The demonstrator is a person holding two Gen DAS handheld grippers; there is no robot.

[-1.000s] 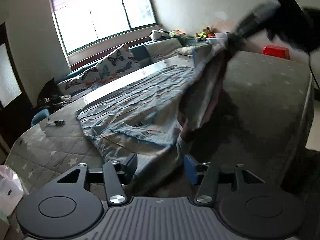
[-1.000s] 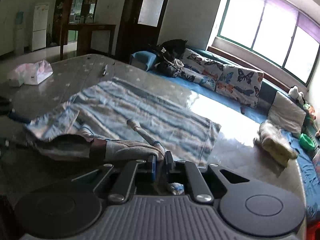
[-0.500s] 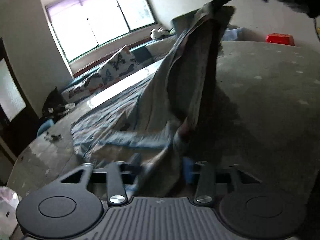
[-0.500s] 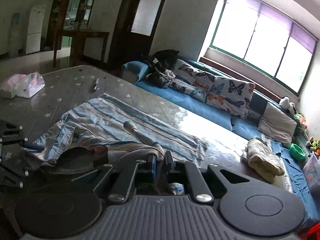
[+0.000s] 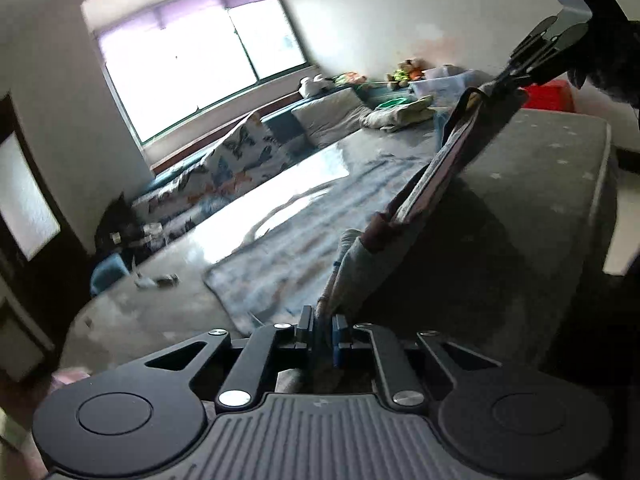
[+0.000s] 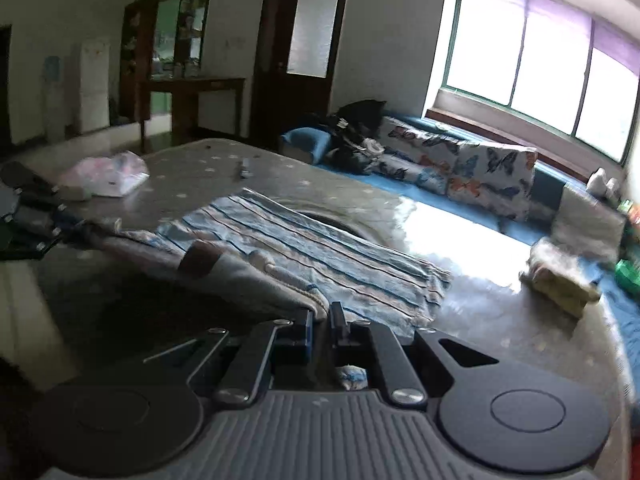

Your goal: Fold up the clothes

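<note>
Whereas a second ago its fingers stood apart, the left gripper (image 5: 320, 330) now pinches the garment's (image 5: 436, 176) grey edge, as does the right gripper (image 6: 320, 320) ahead of it. The edge hangs taut between both tools, ready for folding; its striped blue body trails on the mattress (image 5: 552, 184) beyond.

Black two-finger left gripper (image 5: 320, 326), blue pads, silver screws, ribbed grey housing, perhaps plastic
</note>
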